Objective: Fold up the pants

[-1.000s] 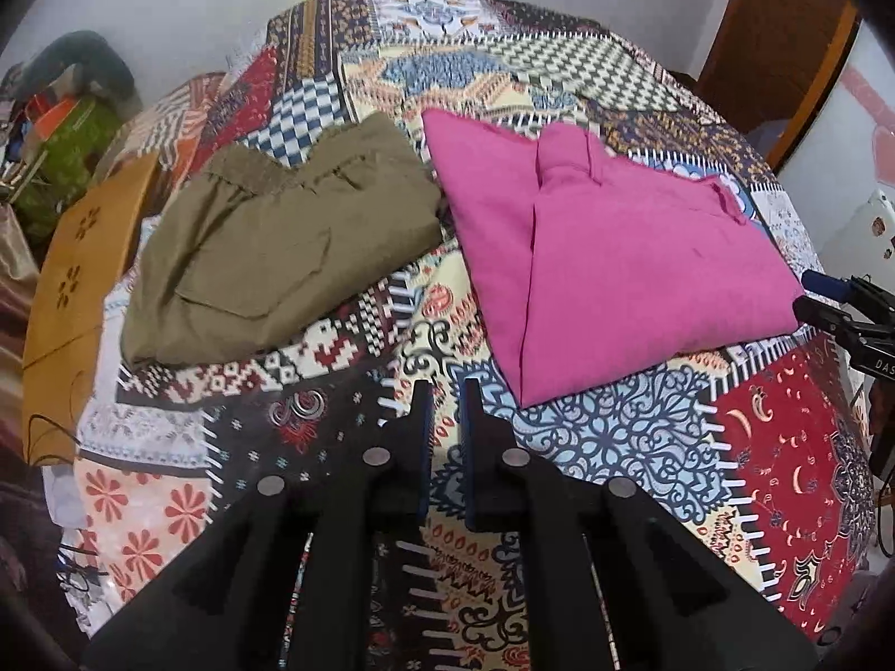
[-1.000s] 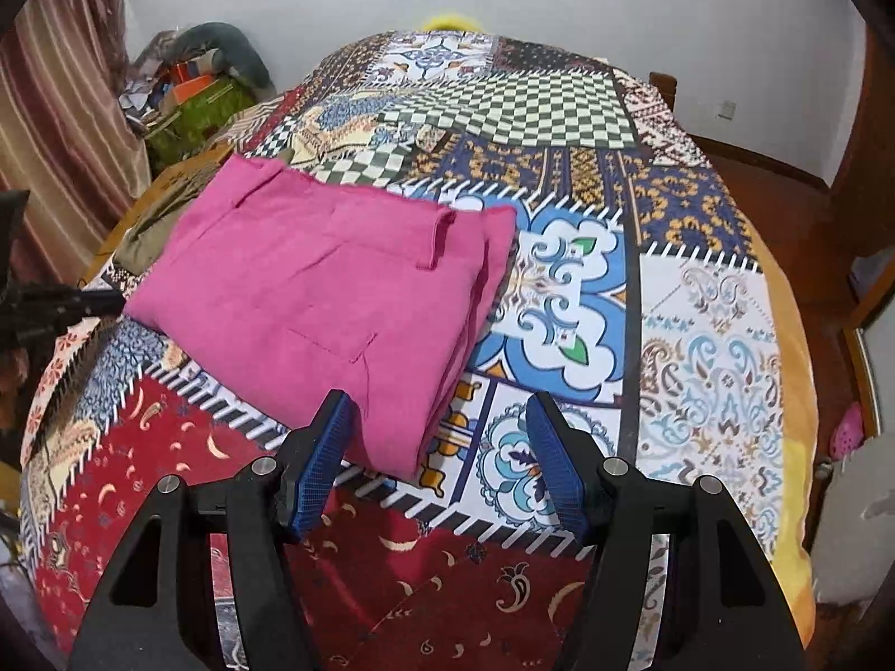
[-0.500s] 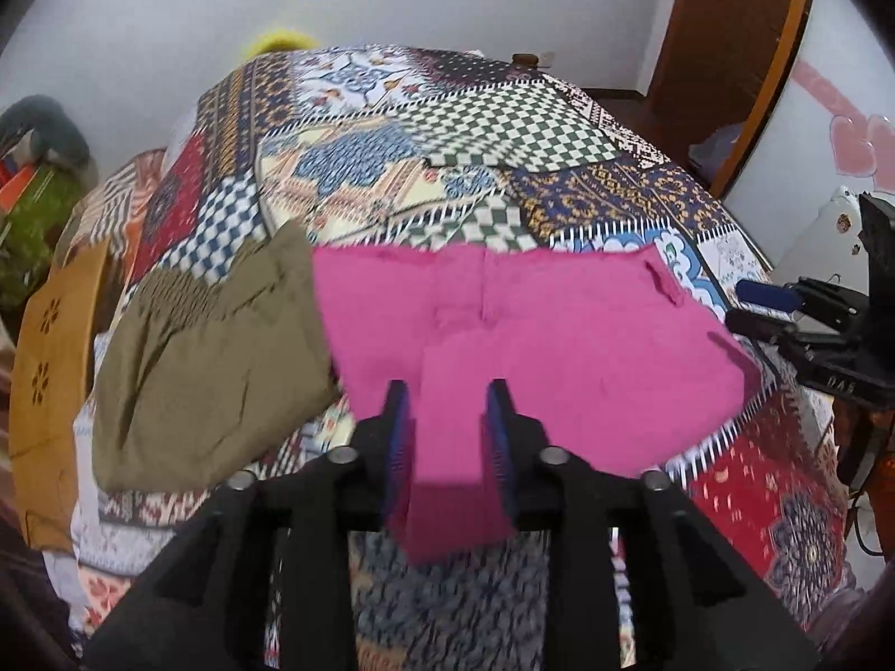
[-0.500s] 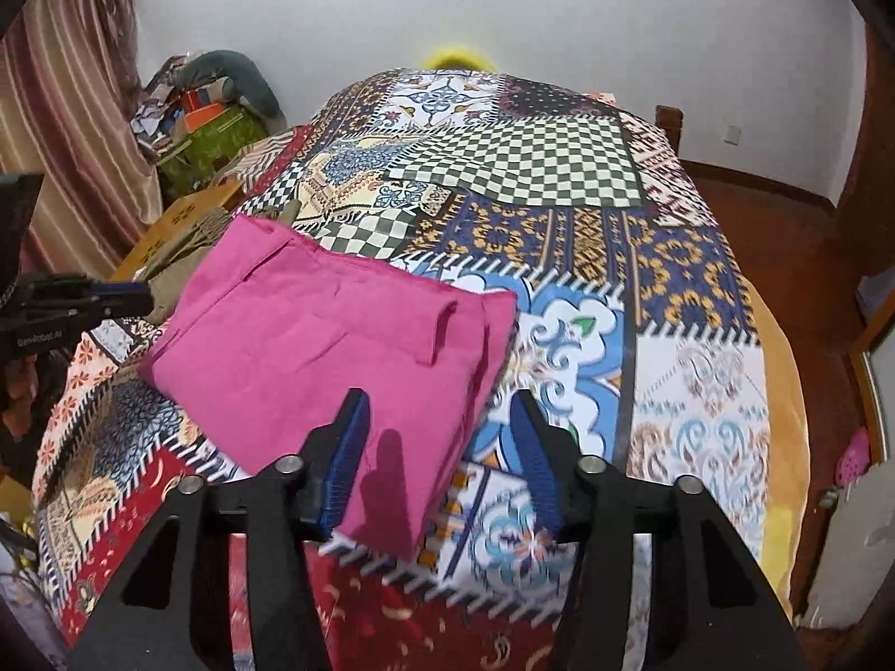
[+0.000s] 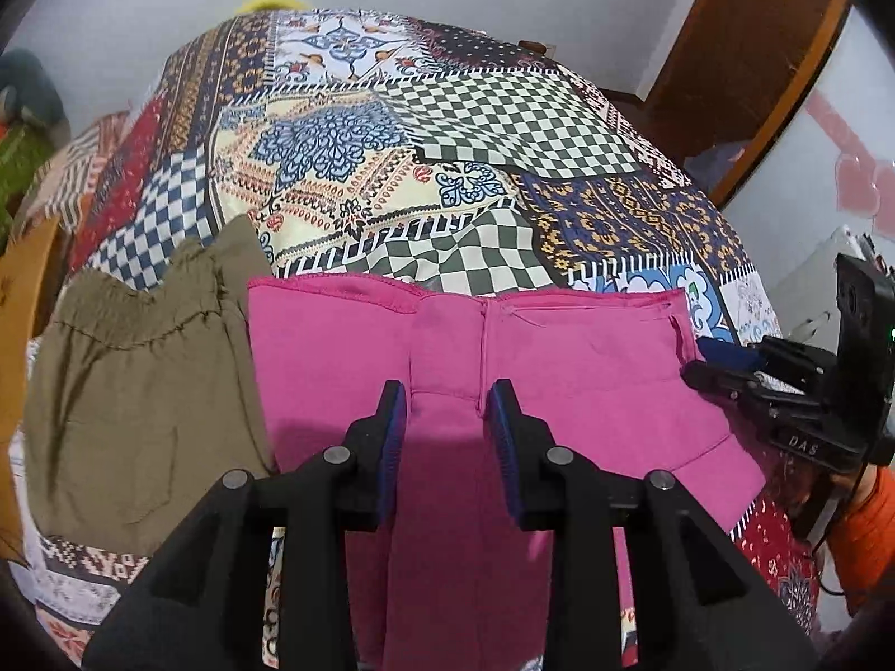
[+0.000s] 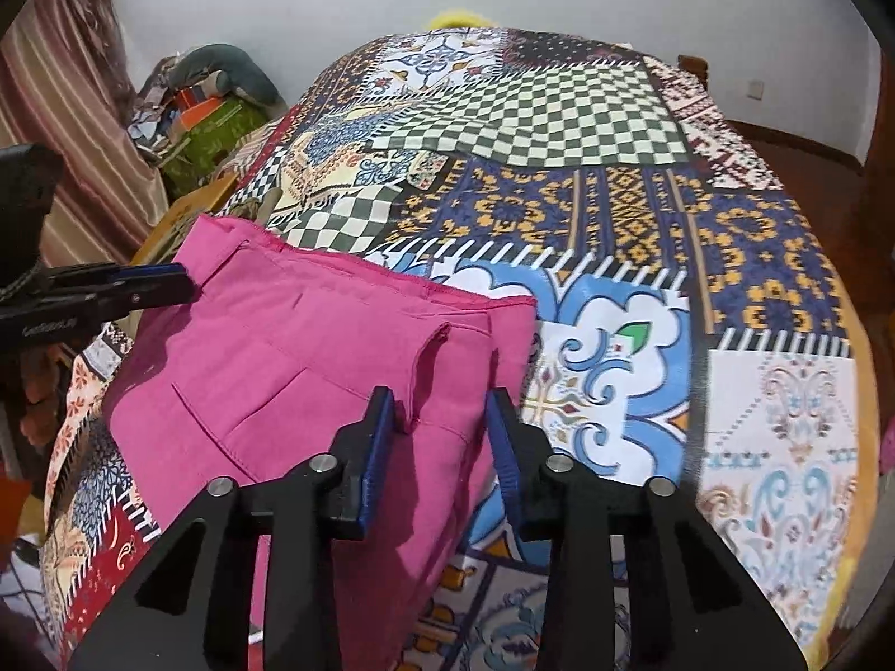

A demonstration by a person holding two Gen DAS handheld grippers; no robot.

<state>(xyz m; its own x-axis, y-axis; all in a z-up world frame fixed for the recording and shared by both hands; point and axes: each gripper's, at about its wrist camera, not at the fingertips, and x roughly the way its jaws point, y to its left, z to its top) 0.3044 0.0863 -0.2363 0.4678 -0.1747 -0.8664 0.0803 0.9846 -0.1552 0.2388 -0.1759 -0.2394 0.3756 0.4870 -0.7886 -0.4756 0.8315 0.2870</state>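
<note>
Folded pink pants [image 5: 559, 369] lie on the patchwork bedspread [image 5: 503, 128]. My left gripper [image 5: 447, 419] hovers over their near middle with the jaws open, holding nothing. My right gripper [image 6: 439, 430] is open over the pants' [image 6: 291, 358] right edge, also empty. Each gripper shows in the other's view: the right one at the pants' right side [image 5: 705, 374], the left one at their left side [image 6: 173, 285].
Folded olive-green pants [image 5: 140, 391] lie just left of the pink ones. A wooden board [image 5: 28, 291] and a clutter pile [image 6: 212, 106] stand off the bed's left side. A wooden door [image 5: 744, 56] is at the right.
Both grippers have moved forward over the pink pants. The left jaws have opened from nearly shut. The right jaws have narrowed somewhat.
</note>
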